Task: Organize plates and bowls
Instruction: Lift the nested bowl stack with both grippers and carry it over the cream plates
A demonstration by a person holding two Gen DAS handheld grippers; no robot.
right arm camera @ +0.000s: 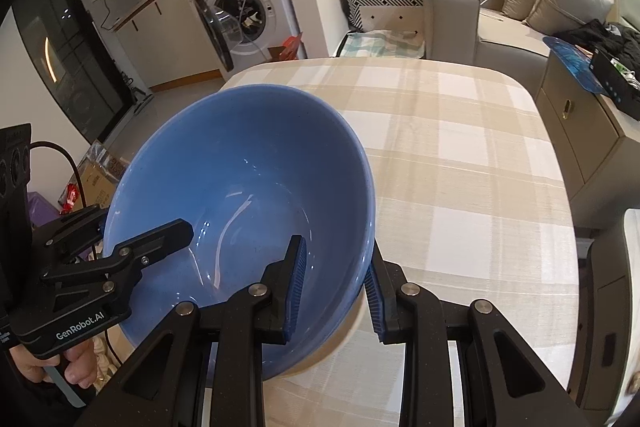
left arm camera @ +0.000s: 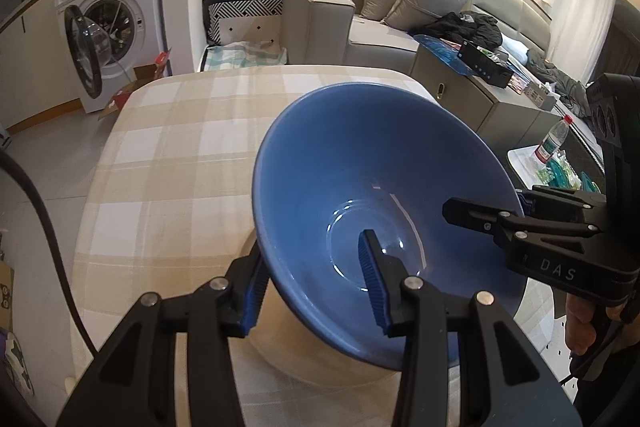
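A large blue bowl (left arm camera: 360, 163) is held tilted above the table with the beige checked cloth (left arm camera: 180, 147). My left gripper (left arm camera: 316, 283) straddles its near rim, one finger inside and one outside, shut on the wall. My right gripper (right arm camera: 336, 291) grips the opposite rim the same way, one finger inside the bowl (right arm camera: 248, 163) and one outside. Each gripper shows in the other's view: the right gripper (left arm camera: 520, 219) at the bowl's right rim, the left gripper (right arm camera: 132, 247) at its left rim. No plates are in view.
The table (right arm camera: 460, 155) stretches ahead of the bowl. A beige sofa (left arm camera: 384, 7) and a low cabinet (left arm camera: 472, 95) stand beyond it. A washing machine (left arm camera: 108, 19) with its door open is at the far left. A water bottle (left arm camera: 554, 139) stands on a side table at the right.
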